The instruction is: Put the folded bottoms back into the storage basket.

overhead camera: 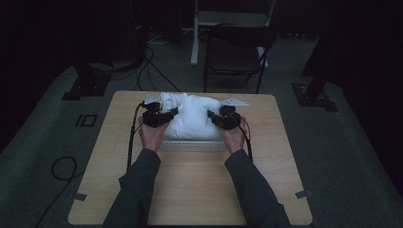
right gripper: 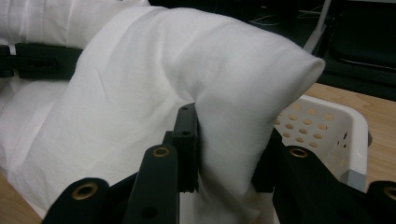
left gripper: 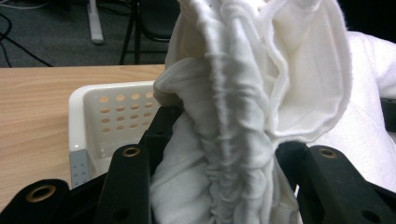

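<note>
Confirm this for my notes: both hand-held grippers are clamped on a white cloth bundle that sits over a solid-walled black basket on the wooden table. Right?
Not quite. The basket is white with perforated walls, as the left gripper view shows. The rest holds: the left hand-held gripper and right hand-held gripper clamp the white cloth bundle on the wooden table.

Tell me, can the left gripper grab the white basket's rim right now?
Probably not as things stand. The left gripper is shut on a bunched fold of the white cloth, which fills its jaws. The basket rim sits just beyond, so it would likely have to let go first.
</note>
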The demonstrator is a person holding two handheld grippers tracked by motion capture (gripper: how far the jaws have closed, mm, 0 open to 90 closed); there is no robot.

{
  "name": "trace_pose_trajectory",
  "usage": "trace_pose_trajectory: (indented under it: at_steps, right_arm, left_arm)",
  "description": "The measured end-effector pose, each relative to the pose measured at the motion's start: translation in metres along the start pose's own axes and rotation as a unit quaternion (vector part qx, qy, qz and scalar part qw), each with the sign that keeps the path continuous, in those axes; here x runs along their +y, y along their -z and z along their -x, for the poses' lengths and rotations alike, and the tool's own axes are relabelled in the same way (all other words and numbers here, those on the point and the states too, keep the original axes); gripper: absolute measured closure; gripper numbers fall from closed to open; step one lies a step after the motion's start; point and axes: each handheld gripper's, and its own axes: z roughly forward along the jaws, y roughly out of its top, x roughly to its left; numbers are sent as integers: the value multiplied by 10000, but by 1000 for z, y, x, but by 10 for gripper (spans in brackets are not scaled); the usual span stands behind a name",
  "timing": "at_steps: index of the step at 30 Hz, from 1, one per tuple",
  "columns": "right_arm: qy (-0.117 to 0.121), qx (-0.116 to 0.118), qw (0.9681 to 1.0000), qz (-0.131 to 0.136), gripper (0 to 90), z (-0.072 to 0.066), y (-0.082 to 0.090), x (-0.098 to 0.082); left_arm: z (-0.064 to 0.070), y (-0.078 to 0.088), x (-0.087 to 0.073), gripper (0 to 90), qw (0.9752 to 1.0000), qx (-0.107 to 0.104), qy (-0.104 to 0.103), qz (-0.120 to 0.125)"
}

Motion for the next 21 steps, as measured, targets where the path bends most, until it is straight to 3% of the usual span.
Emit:
trace_pose_trajectory:
  at_steps: [21]
  right_arm:
    - [12,-74,9998,-181,702,2,-10,-5]
  left_arm:
    - [-1,-10,-4,533,9997,158,-22,-165]
